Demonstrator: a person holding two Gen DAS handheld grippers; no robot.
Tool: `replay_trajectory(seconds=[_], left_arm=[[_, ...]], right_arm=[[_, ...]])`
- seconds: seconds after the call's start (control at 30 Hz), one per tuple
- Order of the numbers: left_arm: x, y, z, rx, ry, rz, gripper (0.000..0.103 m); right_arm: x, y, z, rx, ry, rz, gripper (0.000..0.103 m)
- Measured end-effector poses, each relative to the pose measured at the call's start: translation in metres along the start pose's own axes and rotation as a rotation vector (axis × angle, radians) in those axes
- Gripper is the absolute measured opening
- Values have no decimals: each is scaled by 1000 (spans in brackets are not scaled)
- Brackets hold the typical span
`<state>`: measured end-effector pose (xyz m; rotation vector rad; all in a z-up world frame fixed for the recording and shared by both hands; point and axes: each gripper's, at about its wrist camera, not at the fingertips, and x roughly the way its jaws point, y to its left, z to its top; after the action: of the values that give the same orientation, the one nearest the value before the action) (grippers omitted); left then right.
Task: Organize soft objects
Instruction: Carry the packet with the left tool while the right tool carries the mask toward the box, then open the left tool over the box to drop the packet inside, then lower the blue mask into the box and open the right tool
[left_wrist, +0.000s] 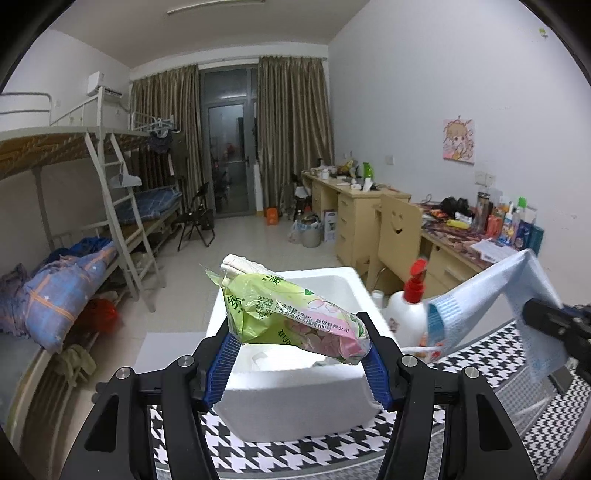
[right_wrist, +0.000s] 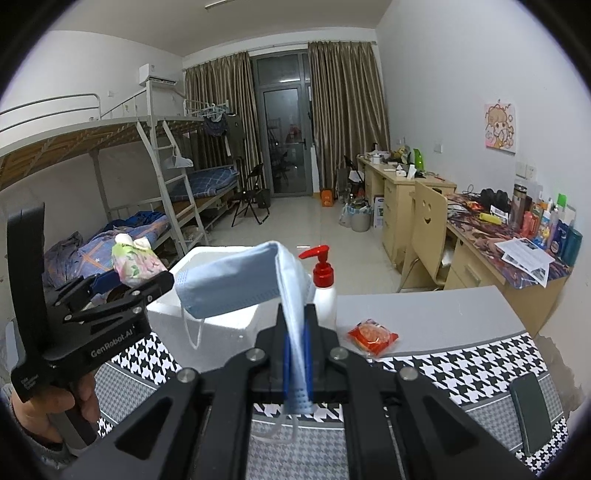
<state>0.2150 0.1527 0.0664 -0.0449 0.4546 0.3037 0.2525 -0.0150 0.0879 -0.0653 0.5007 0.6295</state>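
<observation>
A: What's inside the foam box (left_wrist: 284, 387)?

B: Can't tell; the tissue pack (left_wrist: 295, 317) covers most of its opening.

A: And the right gripper (left_wrist: 554, 325)?

B: Cut off by the left view's edge, half wrapped by the face mask (left_wrist: 480, 295). The worktop's (right_wrist: 424, 314) phone (right_wrist: 530, 413) runs into the dark rim.

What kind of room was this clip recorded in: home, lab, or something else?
Most likely a shared dormitory room. Metal bunk beds with ladders line one wall, a row of matching wooden study desks cluttered with bottles and papers lines the other, and curtains frame a glass balcony door at the far end.
</observation>
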Motion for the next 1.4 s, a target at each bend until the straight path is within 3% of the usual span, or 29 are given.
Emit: replay_trajectory(seconds=[0.6,0.7,0.77,0.83,1.07,1.27,1.4], left_arm=[[51,19,10,-27,81,-8,63],[61,20,12,-25,87,-18,72],[70,23,9,-21,105,-41,90],[74,24,7,-24,116,-22,95],[60,43,5,-53,79,19,102],[36,57,4,-47,24,84,102],[23,64,4,-50,5,90,102]], right_arm=[[27,13,23,-3,2,-41,9],[30,14,25,1,-1,-45,9],[32,14,28,3,-3,-52,9],[34,15,29,4,-3,-56,9],[45,22,35,-8,4,-48,9],[58,35,38,-25,22,-17,9],[67,45,41,-41,33,3,9]])
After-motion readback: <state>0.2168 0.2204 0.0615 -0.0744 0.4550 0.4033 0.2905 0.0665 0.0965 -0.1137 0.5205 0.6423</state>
